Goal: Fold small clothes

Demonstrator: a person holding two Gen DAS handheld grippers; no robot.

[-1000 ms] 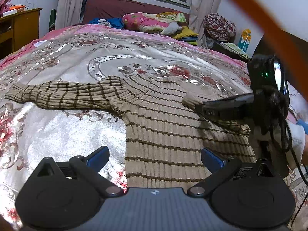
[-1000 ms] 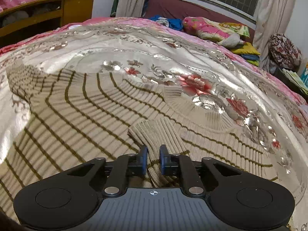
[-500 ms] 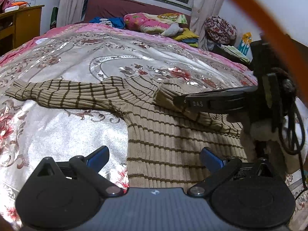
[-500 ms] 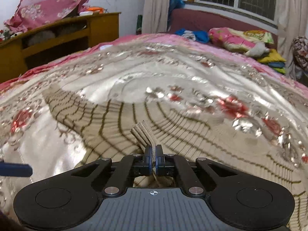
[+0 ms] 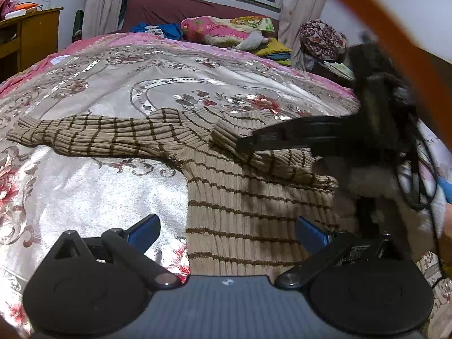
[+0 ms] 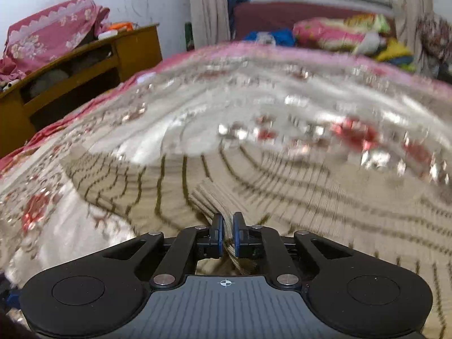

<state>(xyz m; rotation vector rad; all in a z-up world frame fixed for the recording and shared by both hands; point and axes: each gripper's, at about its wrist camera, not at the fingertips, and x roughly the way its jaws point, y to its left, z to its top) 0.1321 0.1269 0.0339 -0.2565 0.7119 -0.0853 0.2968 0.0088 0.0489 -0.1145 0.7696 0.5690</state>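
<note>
A beige ribbed sweater with brown stripes (image 5: 248,197) lies flat on the bed, one sleeve (image 5: 84,137) stretched out to the left. My right gripper (image 6: 228,227) is shut on the cuff of the other sleeve (image 6: 209,197) and holds it over the sweater's chest; in the left wrist view it (image 5: 245,144) reaches in from the right with the sleeve (image 5: 279,163) folded across the body. My left gripper (image 5: 227,230) is open and empty above the sweater's lower left edge.
The bed has a silver and pink flowered cover (image 5: 99,192). Pillows and folded bedding (image 5: 226,29) lie at the headboard. A wooden cabinet (image 6: 84,67) stands beside the bed on the left. An orange cable (image 5: 395,28) crosses the upper right.
My right gripper closed on the sleeve cuff and carried it leftward across the sweater's chest. The left gripper stayed open and nearly still.
</note>
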